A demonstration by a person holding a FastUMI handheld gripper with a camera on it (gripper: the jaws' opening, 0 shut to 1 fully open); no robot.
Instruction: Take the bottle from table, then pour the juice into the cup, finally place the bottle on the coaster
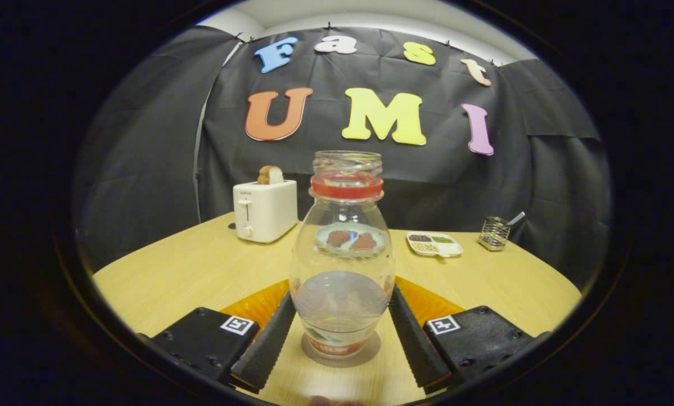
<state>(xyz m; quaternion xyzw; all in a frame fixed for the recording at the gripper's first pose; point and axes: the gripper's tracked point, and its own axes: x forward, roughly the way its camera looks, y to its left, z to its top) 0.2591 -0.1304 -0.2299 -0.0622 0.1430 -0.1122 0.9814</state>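
The bottle [342, 265] is standing upright on the table [202, 270], between the fingers [269, 344] of the gripper [341, 332]. Both fingers are lying against the bottle's lower sides, one left and one right, and appear to be pinching it; the base is resting on the table surface. The bottle is clear, with a red ring under its open neck and a low level of liquid sitting in its lower part.

An orange mat [258, 301] is showing on both sides of the bottle, just beyond the fingers; whether the bottle stands on it or in front of it cannot be told. A plate [351, 239] with two red pieces is appearing through the glass, beyond the bottle.

The table is pale wood with a rounded edge. Standing at its far left is a white toaster [265, 210] holding a slice of bread [270, 175]. At the far right, a white divided dish [434, 244] is lying near a mesh holder [494, 233] with a utensil in it. Black cloth is hanging as the wall behind, with a white ceiling strip above.
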